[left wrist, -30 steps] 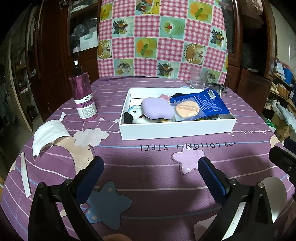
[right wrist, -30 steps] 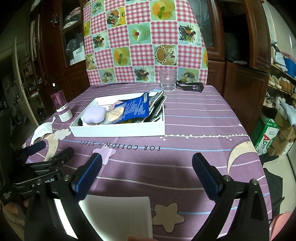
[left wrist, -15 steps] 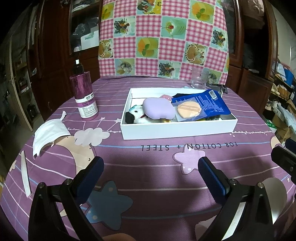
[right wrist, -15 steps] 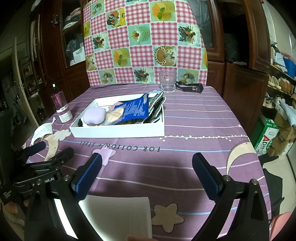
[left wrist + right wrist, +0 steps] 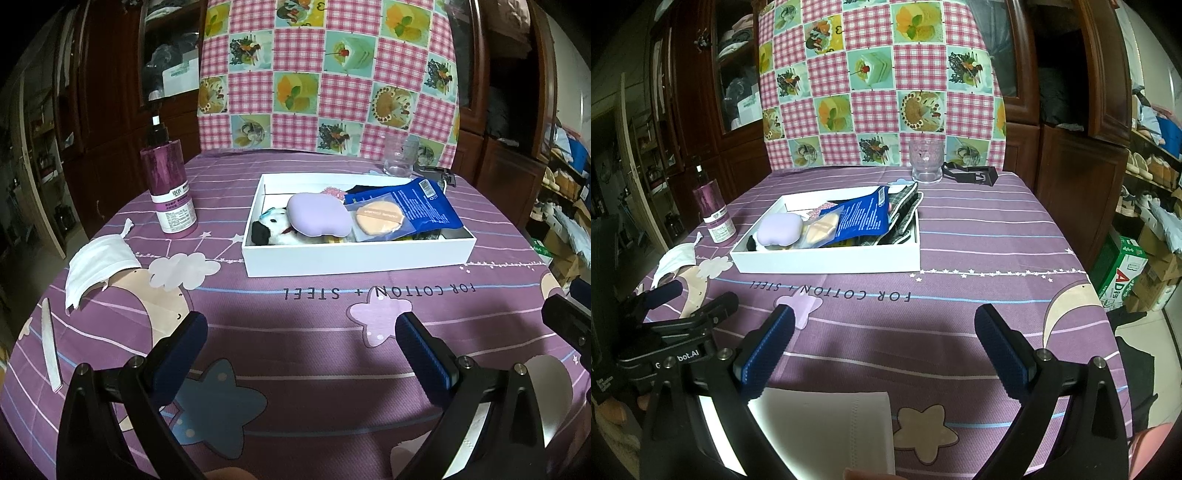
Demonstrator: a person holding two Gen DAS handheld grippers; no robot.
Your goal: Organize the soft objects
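Note:
A white box [image 5: 354, 256] [image 5: 827, 264] sits mid-table holding a lilac cushion [image 5: 318, 215] [image 5: 778, 229], a black-and-white plush toy [image 5: 271, 230], an orange puff [image 5: 378, 216] in a blue packet [image 5: 424, 203] [image 5: 864, 216], and a checked cloth [image 5: 905, 214]. A white face mask [image 5: 98, 264] [image 5: 674, 260] lies at the table's left. Another white mask [image 5: 820, 428] lies under my right gripper [image 5: 882, 343], which is open and empty. My left gripper [image 5: 301, 345] is open and empty near the table's front edge; it also shows in the right wrist view [image 5: 665, 295].
A purple spray bottle [image 5: 170, 188] [image 5: 714, 214] stands left of the box. A glass cup [image 5: 926, 160] [image 5: 399, 157] and a black clip [image 5: 971, 173] sit at the back. A white strip [image 5: 50, 347] lies at the far left. A checked chair cover [image 5: 325, 74] stands behind.
Both views have shifted very slightly; the box looks a touch nearer. Both grippers stay open and empty.

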